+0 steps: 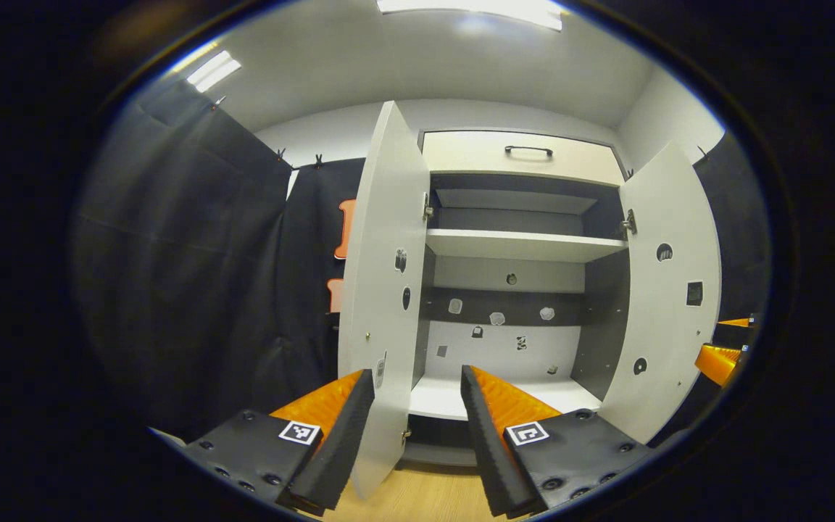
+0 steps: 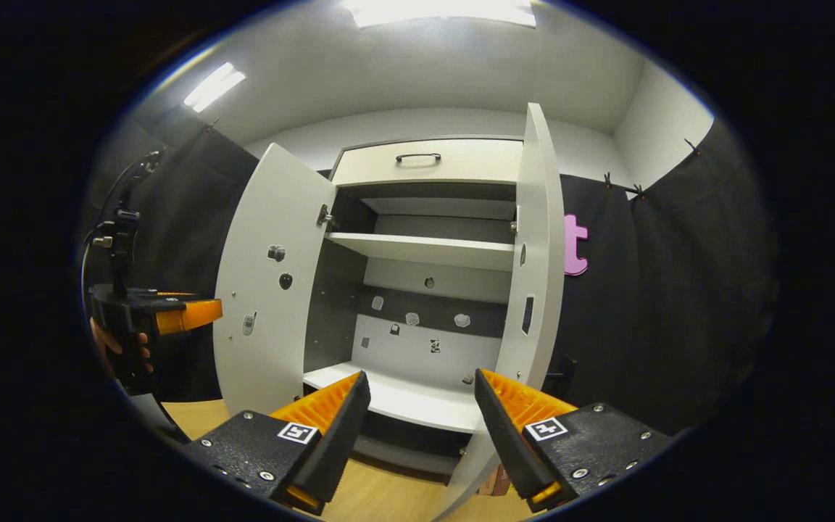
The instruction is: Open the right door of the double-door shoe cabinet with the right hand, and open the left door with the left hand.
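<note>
Shoe cabinet (image 1: 526,246), double-door, pale fronts with dark inner walls, standing against the booth's back wall on a wooden floor (image 1: 417,500). Left door (image 1: 385,290): swung wide open, seen nearly edge-on in the left gripper view, its lower edge passing between that gripper's fingers without visible contact. Right door (image 1: 667,304): likewise swung wide open; in the right gripper view it stands nearly edge-on just above the right-hand finger. Interior: one pale shelf (image 1: 522,245) across the upper part, a pale bottom board (image 1: 435,399) below, small stickers scattered on the back panel and inner door faces. Drawer front (image 1: 522,156) above the opening, closed, with a dark handle (image 1: 528,151). Left gripper (image 1: 417,428): fingers spread apart, nothing clamped, set low before the left door's edge. Right gripper (image 2: 421,428): fingers spread apart, nothing held, set low before the cabinet opening; its tips also show at the far right of the left gripper view, beyond the right door. Surroundings: black cloth (image 1: 193,275) hung on both sides, white ceiling with lit panels (image 2: 435,11).
</note>
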